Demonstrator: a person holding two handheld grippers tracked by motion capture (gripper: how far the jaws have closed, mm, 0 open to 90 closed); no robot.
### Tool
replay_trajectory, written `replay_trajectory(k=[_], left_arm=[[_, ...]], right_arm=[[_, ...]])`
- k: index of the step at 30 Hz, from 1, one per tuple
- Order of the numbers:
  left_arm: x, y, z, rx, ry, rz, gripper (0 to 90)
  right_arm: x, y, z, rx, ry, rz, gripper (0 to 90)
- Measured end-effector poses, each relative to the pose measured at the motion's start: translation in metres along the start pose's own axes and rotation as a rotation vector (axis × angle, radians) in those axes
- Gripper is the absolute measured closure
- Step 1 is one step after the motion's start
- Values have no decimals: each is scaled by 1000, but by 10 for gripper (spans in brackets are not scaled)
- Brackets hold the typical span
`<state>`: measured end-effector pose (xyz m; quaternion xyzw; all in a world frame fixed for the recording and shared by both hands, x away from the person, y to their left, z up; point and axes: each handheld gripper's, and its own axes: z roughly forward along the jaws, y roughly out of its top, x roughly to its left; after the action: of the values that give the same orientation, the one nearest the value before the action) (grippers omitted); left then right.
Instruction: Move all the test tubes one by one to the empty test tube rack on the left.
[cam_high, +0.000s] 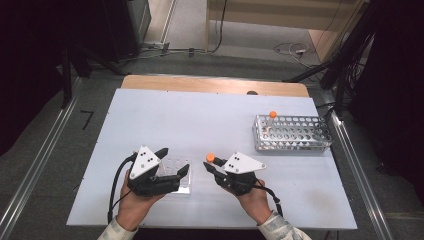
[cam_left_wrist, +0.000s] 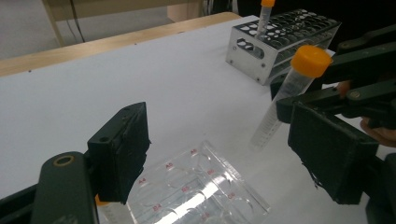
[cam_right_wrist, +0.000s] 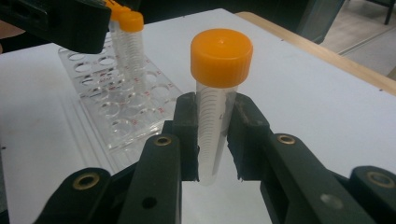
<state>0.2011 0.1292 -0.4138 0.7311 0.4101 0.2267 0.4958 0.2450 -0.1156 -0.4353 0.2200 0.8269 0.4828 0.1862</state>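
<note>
Over our white desk (cam_high: 165, 117) the right gripper (cam_right_wrist: 212, 140) clamps a clear orange-capped plastic tube (cam_right_wrist: 217, 93) low, so we risk it tipping short of the clear plastic well rack (cam_left_wrist: 196, 186), which the left gripper (cam_left_wrist: 224, 140) straddles, jaws apart.

Left gripper (cam_high: 172, 161) hovers with jaws wide apart; right gripper (cam_high: 209, 167) has jaws clamped together.

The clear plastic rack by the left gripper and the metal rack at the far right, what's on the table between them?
In the high view, the right gripper with its orange-capped tube sits between the clear rack and the metal rack; otherwise bare table.
</note>
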Motion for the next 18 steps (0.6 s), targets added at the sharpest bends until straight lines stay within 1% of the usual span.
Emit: replay_trajectory(k=[5, 7, 13, 15, 18], left_arm=[[-9, -3, 6, 4, -28, 16, 217], [-13, -5, 9, -2, -39, 20, 228], [-22, -5, 13, -32, -76, 37, 296], [-24, -6, 15, -28, -95, 37, 320], [-26, -6, 17, -20, -111, 43, 365]], right_arm=[[5, -1, 4, 13, 17, -7, 719], [7, -2, 6, 17, 22, -13, 719], [11, -4, 9, 34, 37, -25, 719], [14, -4, 11, 43, 45, -27, 719], [18, -4, 12, 40, 57, -36, 719]])
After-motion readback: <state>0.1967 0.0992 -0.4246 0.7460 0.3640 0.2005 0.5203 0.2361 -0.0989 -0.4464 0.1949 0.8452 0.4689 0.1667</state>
